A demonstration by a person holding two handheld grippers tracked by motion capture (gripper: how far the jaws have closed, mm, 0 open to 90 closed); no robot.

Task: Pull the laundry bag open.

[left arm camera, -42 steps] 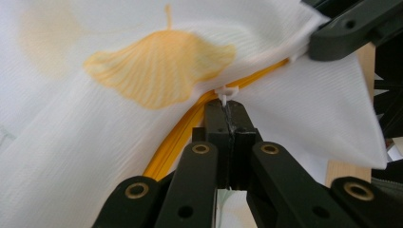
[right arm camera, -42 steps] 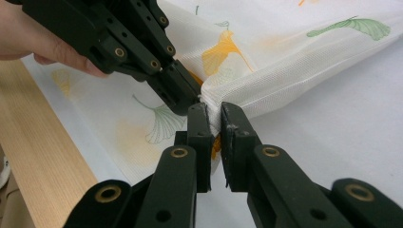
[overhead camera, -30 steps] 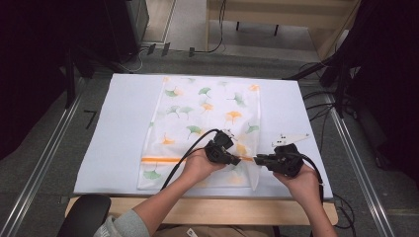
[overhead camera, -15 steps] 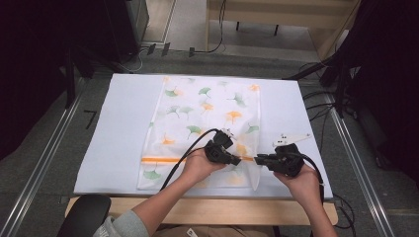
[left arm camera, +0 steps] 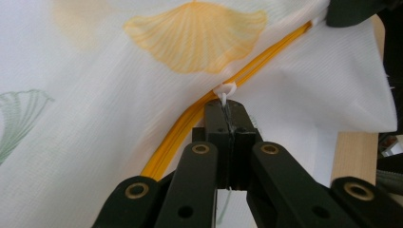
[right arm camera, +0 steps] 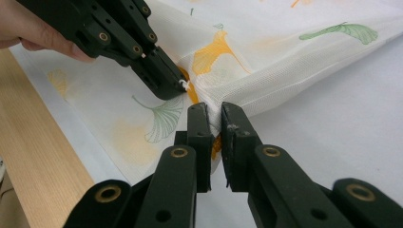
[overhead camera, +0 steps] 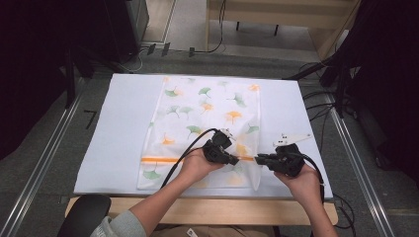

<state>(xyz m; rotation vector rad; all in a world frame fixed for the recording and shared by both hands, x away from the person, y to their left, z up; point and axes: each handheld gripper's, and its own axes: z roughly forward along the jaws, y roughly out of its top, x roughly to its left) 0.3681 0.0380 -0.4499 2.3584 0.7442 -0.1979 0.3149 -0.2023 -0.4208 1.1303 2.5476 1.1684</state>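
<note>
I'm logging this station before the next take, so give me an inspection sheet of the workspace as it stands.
Surface: white mat on a wooden table.
Job's things: mesh laundry bag with ginkgo leaf print lies flat; orange zipper near its front end.
Clutter: nothing seen.
Grippers: left gripper shut on the white zipper pull; right gripper shut on the bag's edge.
Cables: black cable trails from the left gripper across the bag.
Surroundings: grey floor, floor cables, dark equipment.
</note>
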